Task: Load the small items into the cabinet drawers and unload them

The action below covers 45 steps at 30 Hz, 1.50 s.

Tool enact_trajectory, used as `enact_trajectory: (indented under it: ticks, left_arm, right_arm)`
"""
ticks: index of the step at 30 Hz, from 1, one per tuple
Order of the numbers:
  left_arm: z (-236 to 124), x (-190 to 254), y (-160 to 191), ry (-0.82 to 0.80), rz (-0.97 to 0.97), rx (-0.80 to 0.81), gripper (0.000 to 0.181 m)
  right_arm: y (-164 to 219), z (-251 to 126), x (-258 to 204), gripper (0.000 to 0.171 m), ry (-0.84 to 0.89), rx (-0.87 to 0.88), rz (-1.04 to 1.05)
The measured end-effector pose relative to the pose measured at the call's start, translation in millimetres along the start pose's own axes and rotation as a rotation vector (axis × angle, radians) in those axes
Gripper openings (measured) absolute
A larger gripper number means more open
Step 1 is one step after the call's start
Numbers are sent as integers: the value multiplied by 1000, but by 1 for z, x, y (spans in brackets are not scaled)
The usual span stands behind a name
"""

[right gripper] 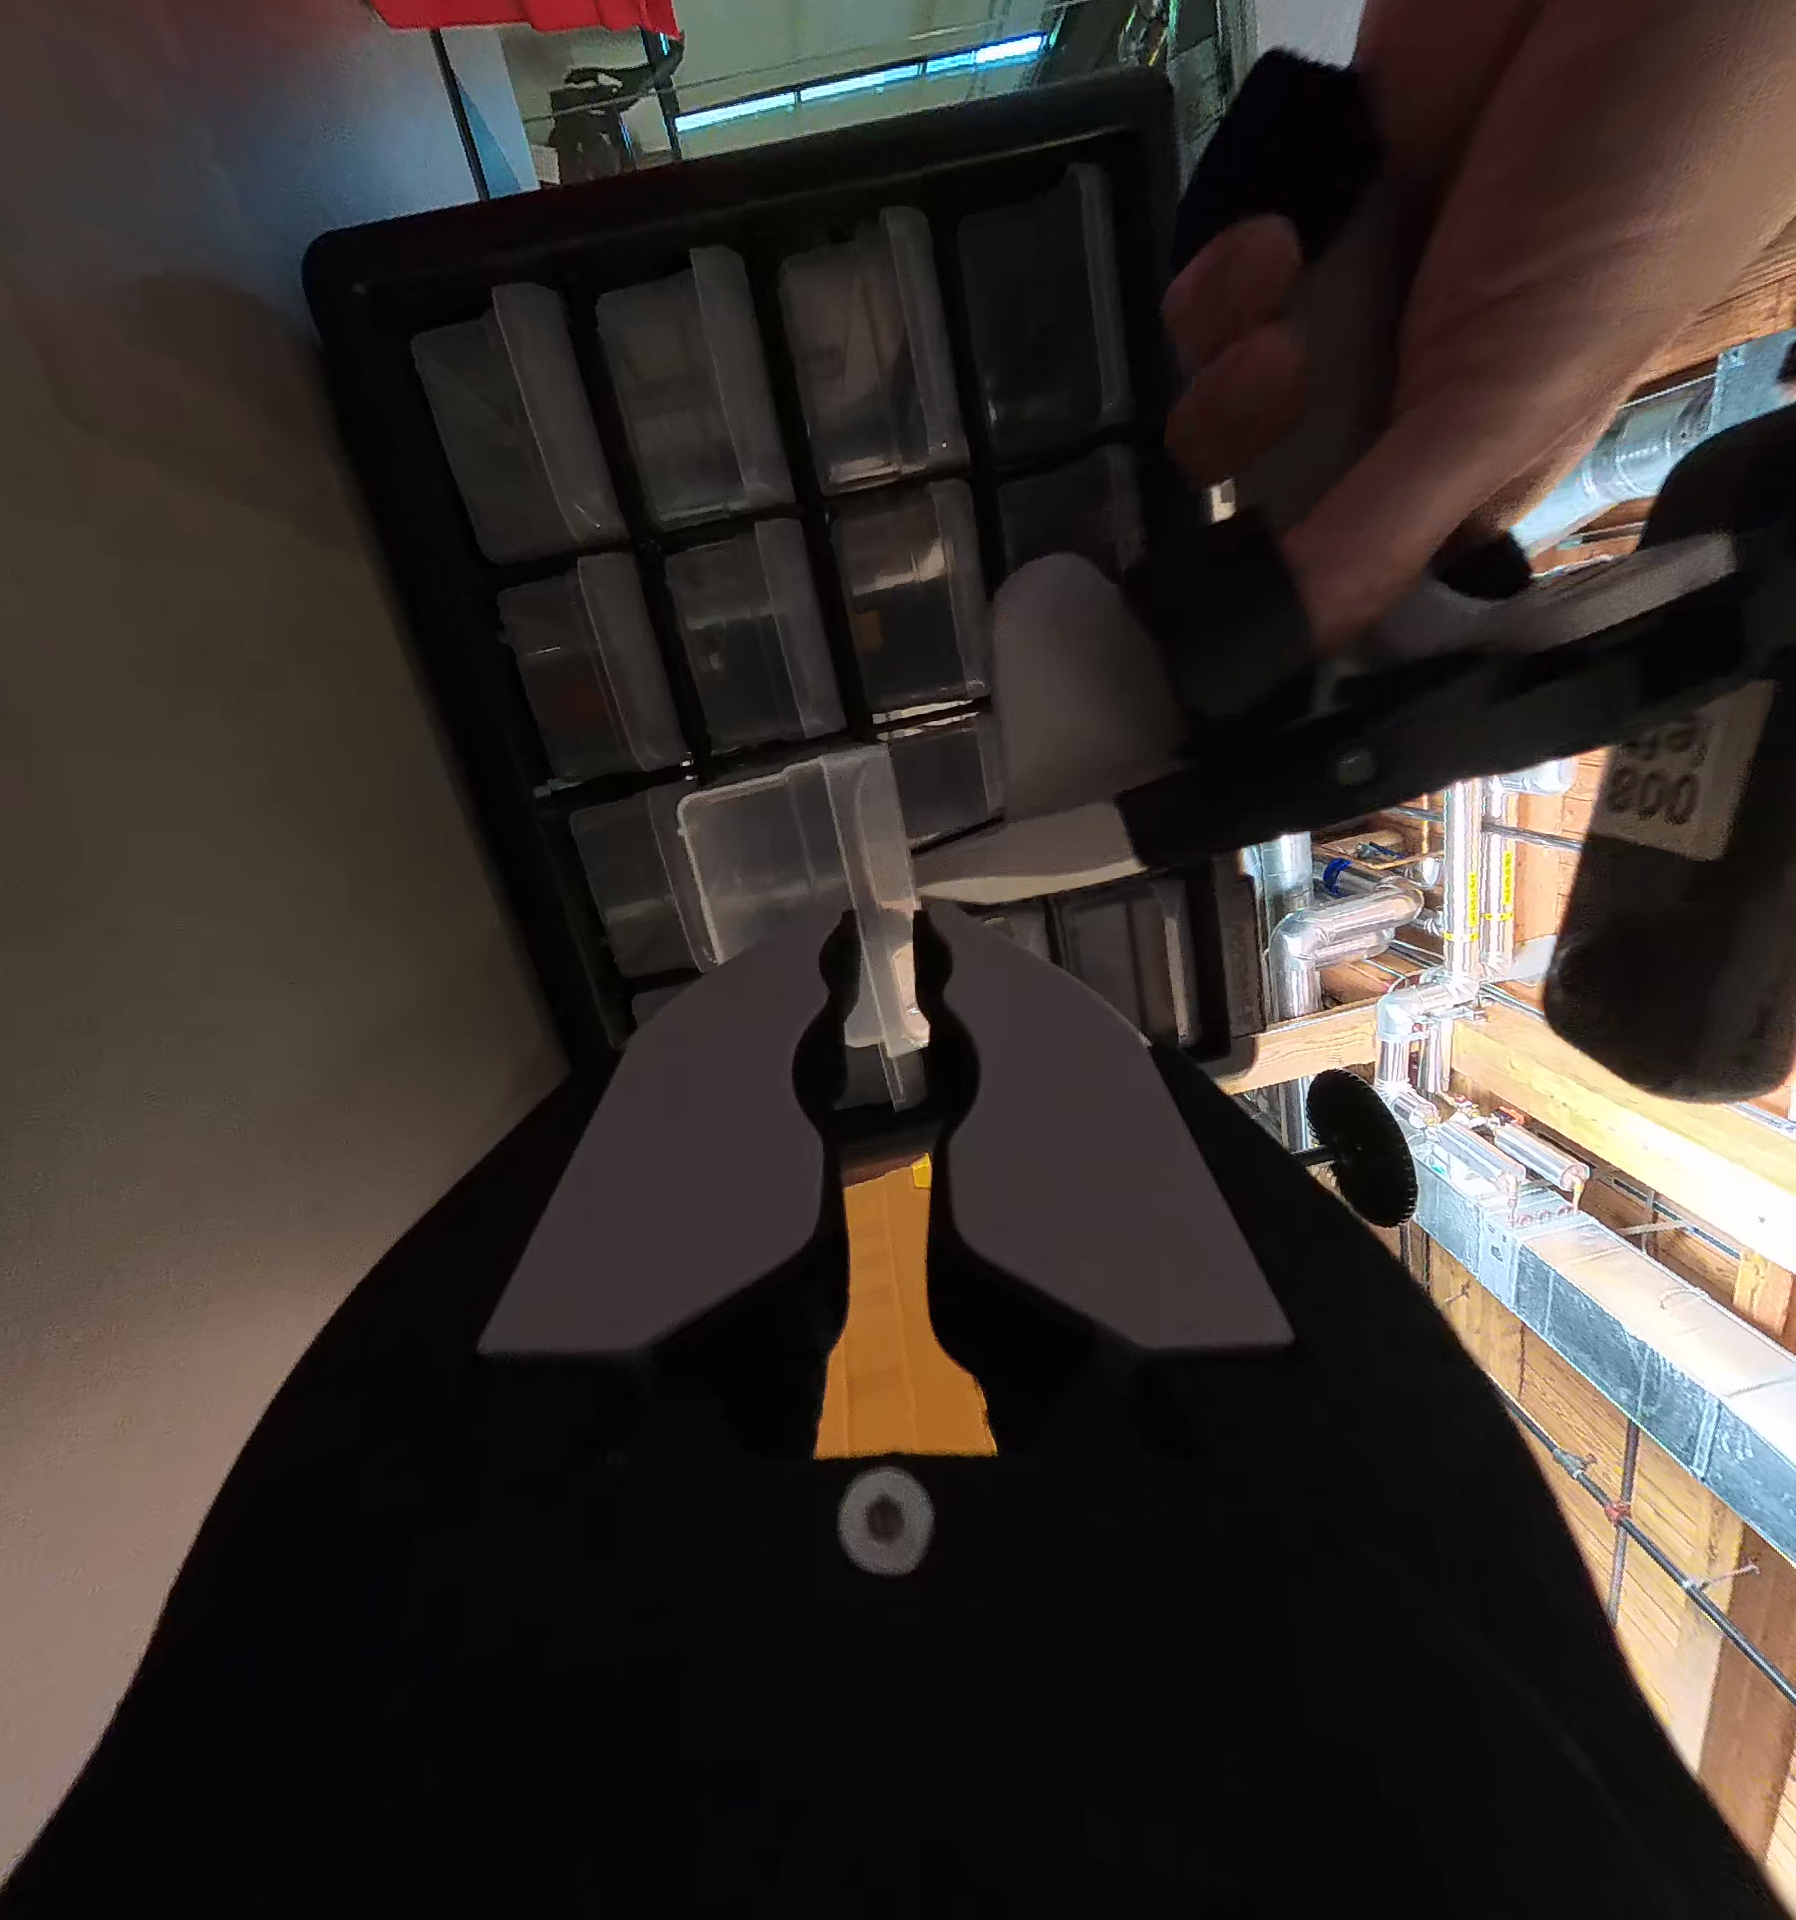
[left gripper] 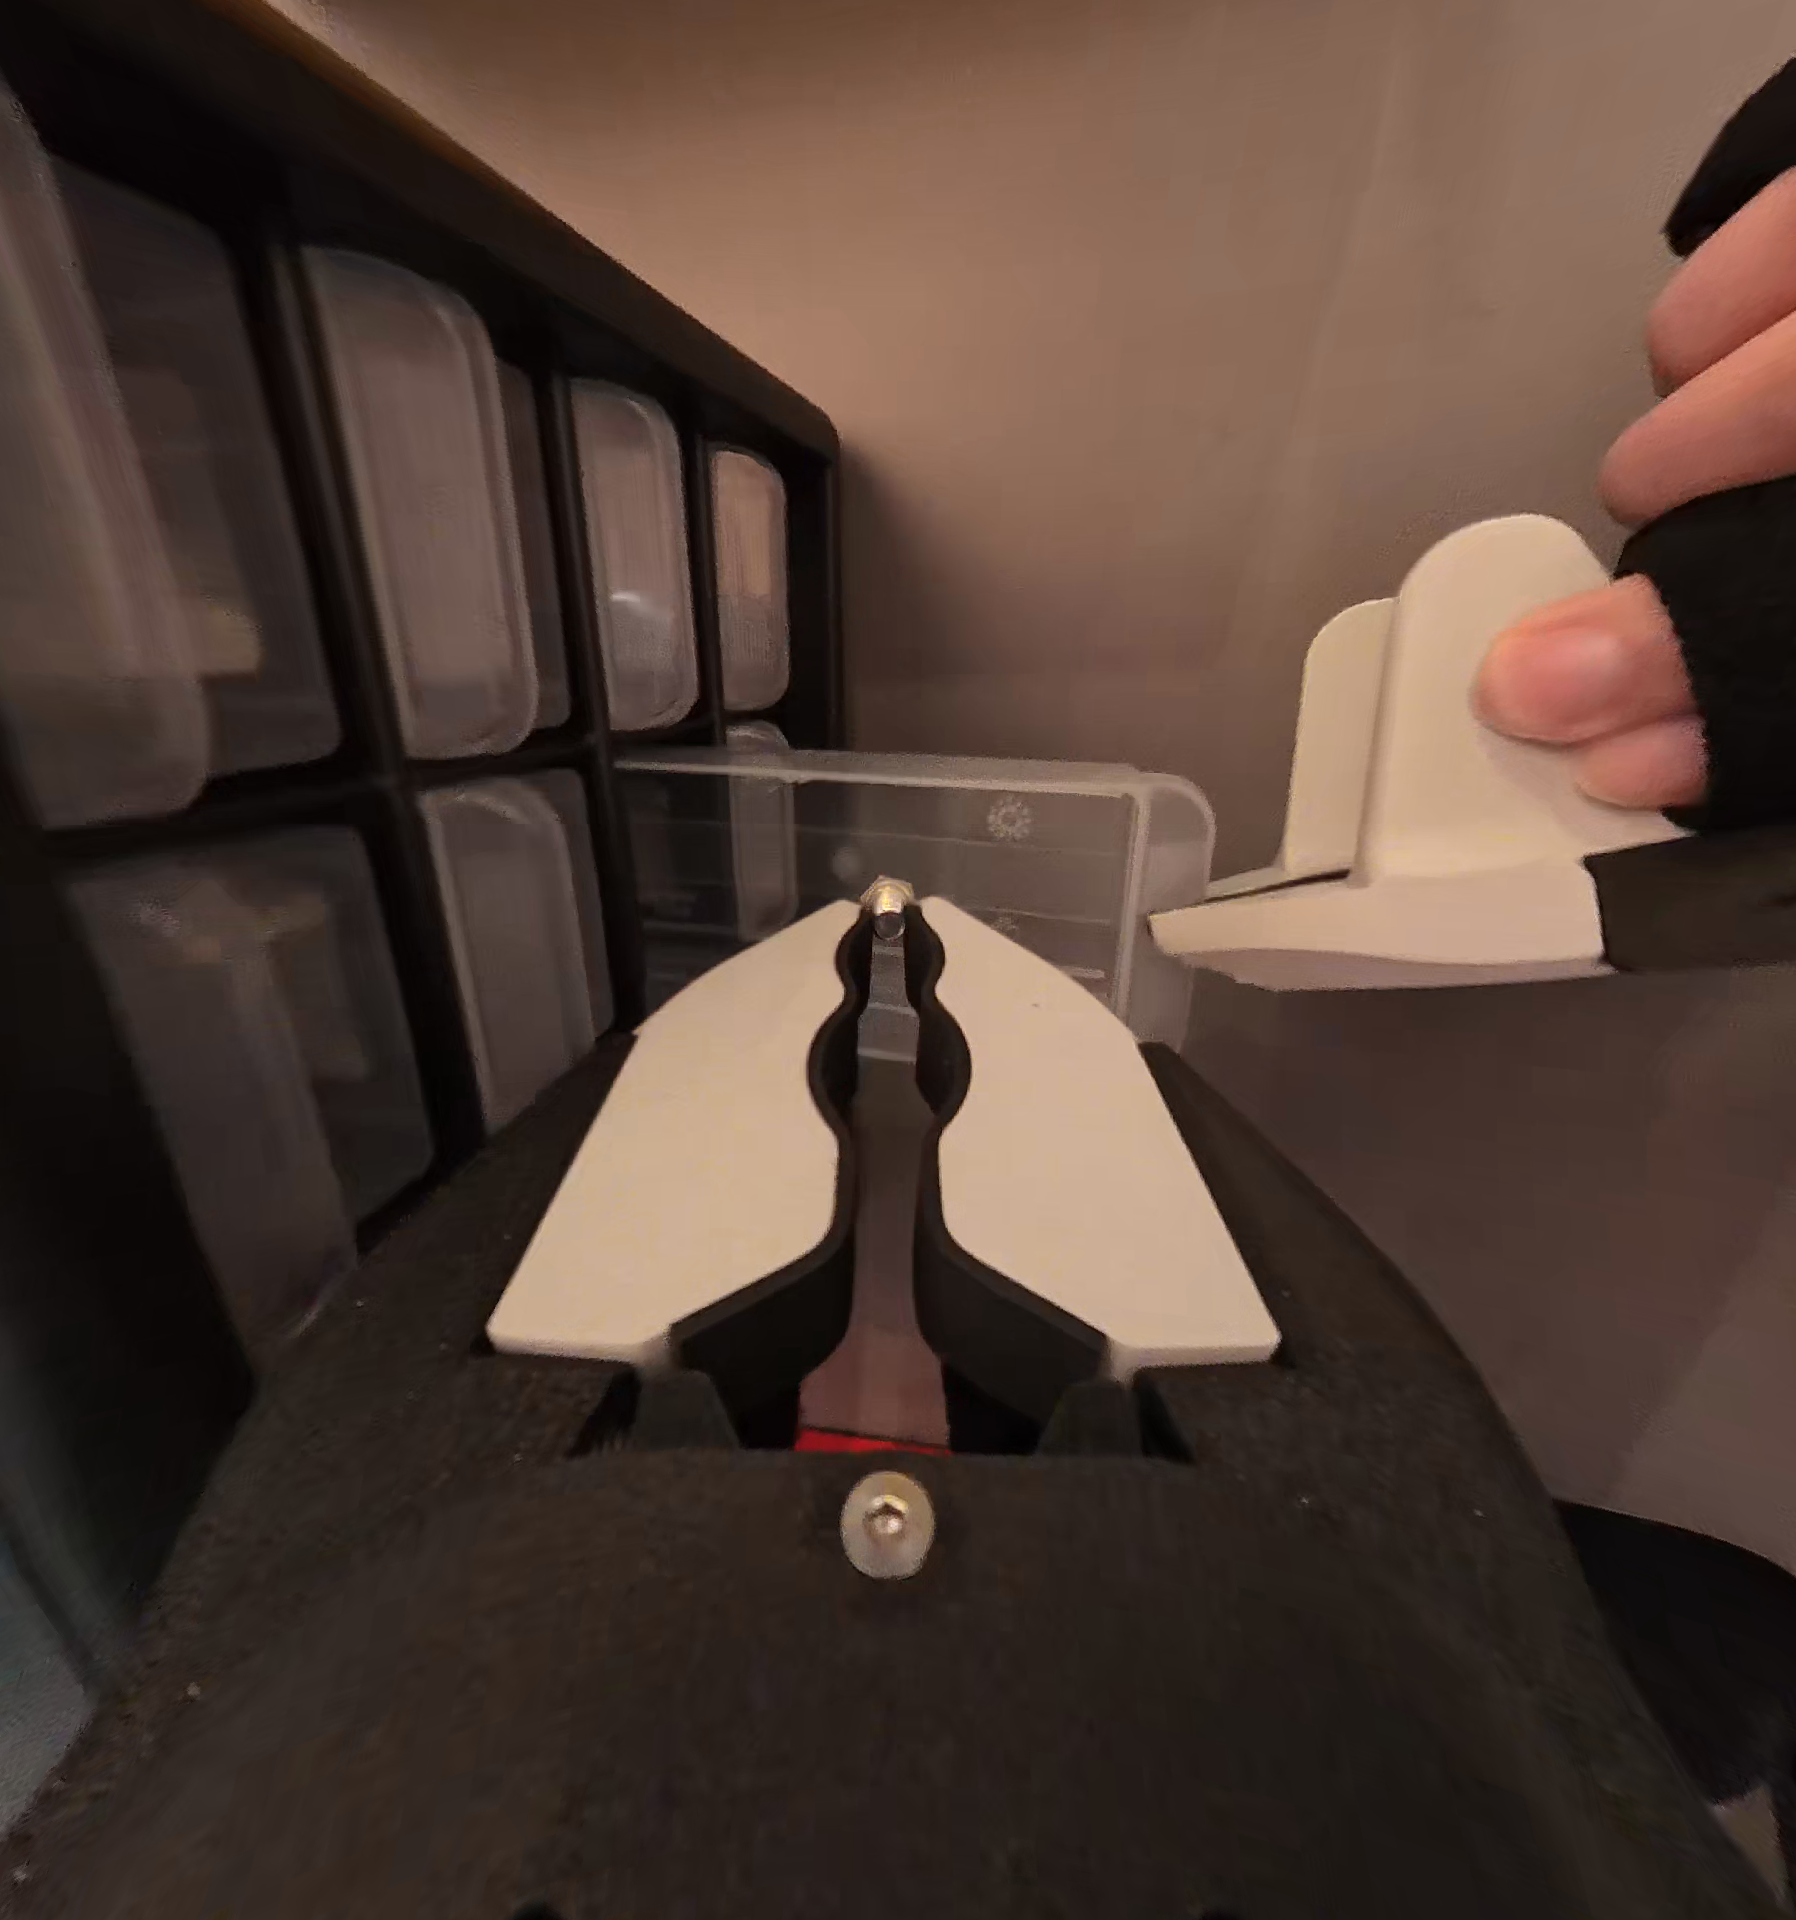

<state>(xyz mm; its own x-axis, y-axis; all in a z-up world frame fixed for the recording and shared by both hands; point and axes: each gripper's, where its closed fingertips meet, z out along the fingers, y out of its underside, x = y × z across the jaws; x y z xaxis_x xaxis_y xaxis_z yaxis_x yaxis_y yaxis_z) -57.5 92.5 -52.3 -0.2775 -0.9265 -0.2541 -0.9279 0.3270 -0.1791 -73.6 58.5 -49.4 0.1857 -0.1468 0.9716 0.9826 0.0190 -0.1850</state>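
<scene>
1. Steel bolt (left gripper: 886, 906) sits pinched at our left gripper (left gripper: 889, 920) fingers' tips, just beside the open clear drawer (left gripper: 977, 862).
2. Our right gripper (right gripper: 899, 997) is clenched on that drawer's handle (right gripper: 878, 966).
3. With only the tips gripping, 1 wobble could drop the bolt outside.

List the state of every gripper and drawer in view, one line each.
Left gripper: shut on a small silver metal screw at its fingertips.
Right gripper: shut on the handle of the clear plastic drawer.
Clear plastic drawer: pulled out of the black cabinet; contents cannot be told.
Other translucent drawers: pushed in, closed.
</scene>
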Motion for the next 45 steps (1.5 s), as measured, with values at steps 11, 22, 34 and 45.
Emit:
enact_trajectory:
  ticks: [11, 22, 34, 45]
  left_arm:
    - [30, 7, 7, 100, 23, -133, 5]
    - [37, 2, 12, 141, -5, -228, 6]
    - [-9, -6, 2, 41, -72, -82, 34]
    - [-90, 39, 36, -40, -332, 304, 27]
  right_arm:
    - [-2, 0, -3, 11, -23, 8, 0]
    - [-2, 0, -5, 12, -37, 11, 0]
    - [0, 3, -7, 12, -45, -4, 4]
    - [19, 38, -10, 12, -78, -88, 0]
